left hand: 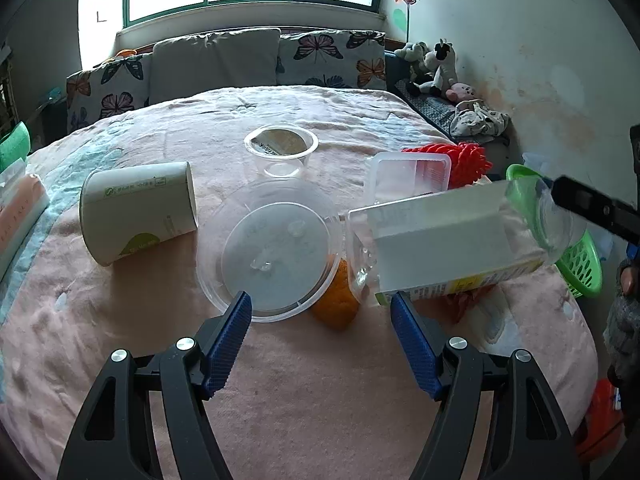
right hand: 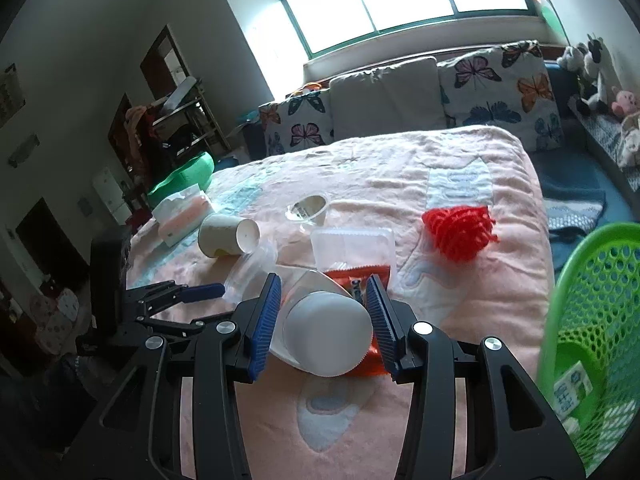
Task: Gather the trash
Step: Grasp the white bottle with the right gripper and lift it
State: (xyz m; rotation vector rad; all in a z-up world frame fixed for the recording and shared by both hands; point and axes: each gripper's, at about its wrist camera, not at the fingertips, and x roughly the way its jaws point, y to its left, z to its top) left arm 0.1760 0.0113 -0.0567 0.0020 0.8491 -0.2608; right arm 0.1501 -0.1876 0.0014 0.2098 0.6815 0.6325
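On the pink bedspread (left hand: 320, 400) I have a scatter of rubbish laid out, which keeps everything in easy reach of both claws. The biggest piece I care about is the green basket (right hand: 592, 340) just off the bed's right edge, open side toward me; I judge that is where the trash should go. Next down is the clear bottle (left hand: 452, 240), lifted off the bedspread and tilted. My right gripper (right hand: 326, 316) holds it, pads pressing either side of its white cap end (right hand: 328, 332), a narrow clamp that should keep it steady for the swing to the basket. An orange wrapper (right hand: 360, 276) lies under it. My left gripper (left hand: 320, 312) hangs empty, jaws wide, over the round clear lid (left hand: 272, 248) and a piece of orange peel (left hand: 338, 300), likely lined up for the next pick. Further back lie a paper cup (left hand: 136, 212) on its side, a clear tray (left hand: 408, 174), a small clear cup (left hand: 280, 148) and a red mesh net (right hand: 460, 232).
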